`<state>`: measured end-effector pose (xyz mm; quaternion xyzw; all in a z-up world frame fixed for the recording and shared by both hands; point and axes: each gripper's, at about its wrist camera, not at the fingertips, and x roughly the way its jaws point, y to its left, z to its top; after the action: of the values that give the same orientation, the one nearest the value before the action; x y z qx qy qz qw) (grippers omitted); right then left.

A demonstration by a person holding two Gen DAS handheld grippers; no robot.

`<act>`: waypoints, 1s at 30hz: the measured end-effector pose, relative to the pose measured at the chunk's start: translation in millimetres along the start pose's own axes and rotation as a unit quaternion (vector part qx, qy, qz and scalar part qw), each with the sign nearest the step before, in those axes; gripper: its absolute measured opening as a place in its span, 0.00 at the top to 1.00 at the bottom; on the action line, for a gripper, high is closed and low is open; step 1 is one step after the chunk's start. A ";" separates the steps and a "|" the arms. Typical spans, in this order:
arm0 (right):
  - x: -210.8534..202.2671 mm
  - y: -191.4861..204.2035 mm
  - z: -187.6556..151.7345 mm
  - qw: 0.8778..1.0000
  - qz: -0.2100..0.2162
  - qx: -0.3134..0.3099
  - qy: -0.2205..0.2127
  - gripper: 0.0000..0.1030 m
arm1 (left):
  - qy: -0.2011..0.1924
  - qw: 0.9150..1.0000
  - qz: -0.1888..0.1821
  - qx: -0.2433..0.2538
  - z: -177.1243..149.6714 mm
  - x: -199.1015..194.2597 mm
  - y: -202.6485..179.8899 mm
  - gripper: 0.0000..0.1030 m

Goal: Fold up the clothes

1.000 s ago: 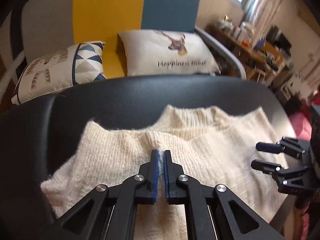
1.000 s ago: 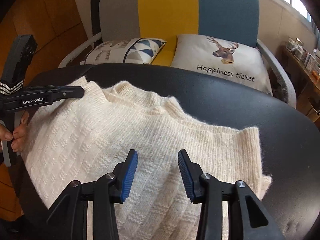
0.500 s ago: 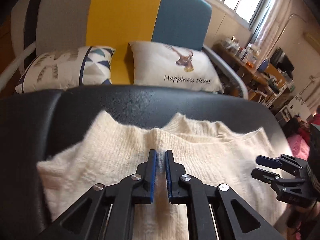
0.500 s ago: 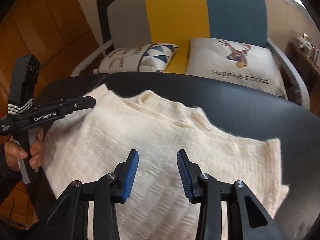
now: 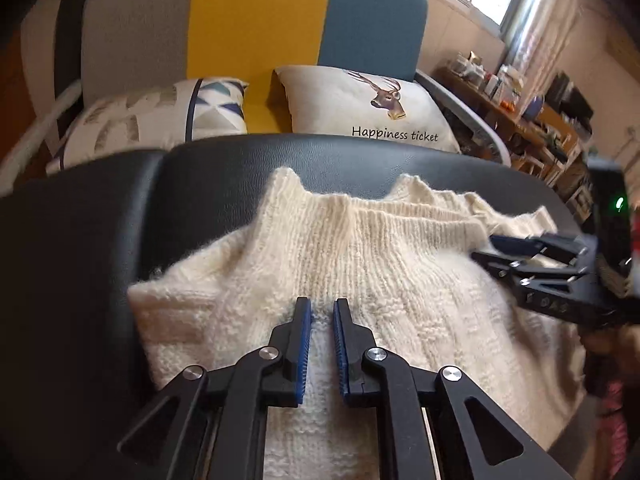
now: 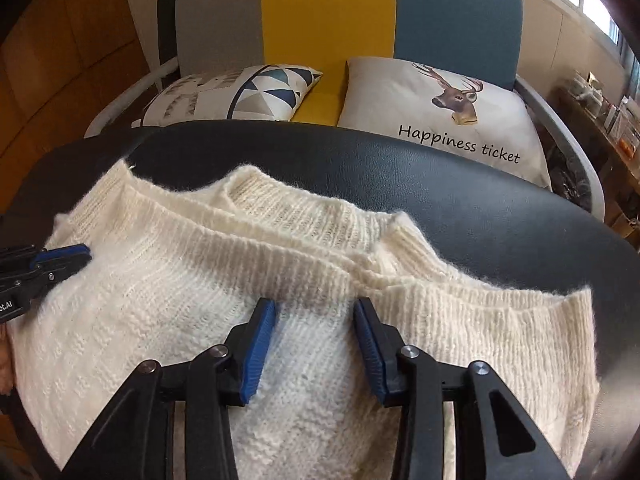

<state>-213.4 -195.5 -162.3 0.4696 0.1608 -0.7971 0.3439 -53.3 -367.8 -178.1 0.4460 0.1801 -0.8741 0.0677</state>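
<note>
Bare black table (image 6: 460,200) beyond the sweater (image 6: 180,300); sofa pillows (image 6: 440,100) crowd its far edge

We see cream knit sweater (image 5: 360,264) (image 6: 200,300), ribbed at neck, lying folded, rumpled on black padded surface (image 5: 224,176) (image 6: 460,200), collar toward far edge.

One cream knit sweater (image 6: 168,320) on black padded table (image 6: 500,208), spread from near edge toward far edge; two grippers over it: left gripper (image 5: 320,308), right gripper (image 6: 315,306), each with two blue-padded fingers; two cushions beyond far edge: one triangle-pattern cushion (image 6: 240,94), one deer cushion (image 6: 436,104); one sofa (image 6: 328,12) behind, backrest in three colour bands
</note>
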 end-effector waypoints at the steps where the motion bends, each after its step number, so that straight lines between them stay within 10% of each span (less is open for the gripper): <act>1: -3.3 -1.7 1.2 1.000 0.016 0.006 0.006 0.60 | 0.002 1.000 -0.005 -0.007 -1.7 -1.8 2.0 0.88; 8: -96.4 -64.8 -36.3 0.973 0.211 0.086 -0.034 0.60 | 0.009 1.000 0.013 -0.005 -17.6 -23.2 -5.9 0.88; 14: -170.1 -181.5 -148.0 0.945 0.254 0.196 -0.060 0.59 | -0.032 0.999 -0.017 -0.032 -41.5 -66.4 -16.2 0.88; 21: -141.2 -241.3 -214.6 0.917 0.302 0.260 -0.033 0.59 | -0.003 0.993 -0.110 0.038 -42.9 -55.3 -119.8 0.82; 30: -84.0 -223.5 -182.2 0.880 0.438 0.176 0.049 0.59 | 0.077 0.979 -0.126 0.140 -33.8 16.1 -231.7 0.82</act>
<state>-226.4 102.5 -197.5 0.5833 -0.1876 -0.5566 0.5610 -102.0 -139.9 -150.2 0.4909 0.1155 -0.8551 -0.1198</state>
